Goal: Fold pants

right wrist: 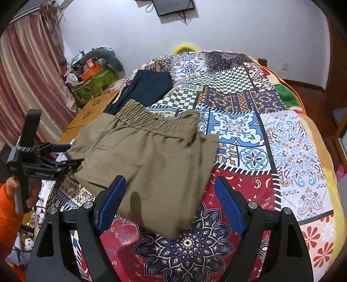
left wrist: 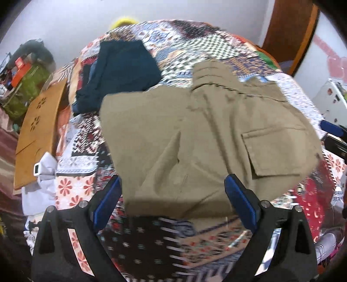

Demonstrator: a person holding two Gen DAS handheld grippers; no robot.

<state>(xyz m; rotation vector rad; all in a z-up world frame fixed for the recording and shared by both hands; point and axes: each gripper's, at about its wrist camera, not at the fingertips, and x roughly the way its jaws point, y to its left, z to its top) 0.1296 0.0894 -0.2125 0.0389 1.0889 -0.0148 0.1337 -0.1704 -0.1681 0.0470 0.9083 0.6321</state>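
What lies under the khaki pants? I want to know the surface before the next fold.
The khaki pants rest on a patchwork quilt, whose patterned squares show all around them. Whatever the quilt carries directly beneath the fabric is covered and cannot be seen.

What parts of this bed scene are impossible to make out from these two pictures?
- Khaki pants: the layers underneath, hidden by the top layer in both views; blurred in the left wrist view.
- Dark garment: its kind is unclear; the pants' waistband covers its near end in the right wrist view.
- Yellow thing: mostly hidden behind the bed's far edge.
- Left gripper: seen side-on in the right wrist view, tips against the pants.
- Wall screen: cut off by the top edge.
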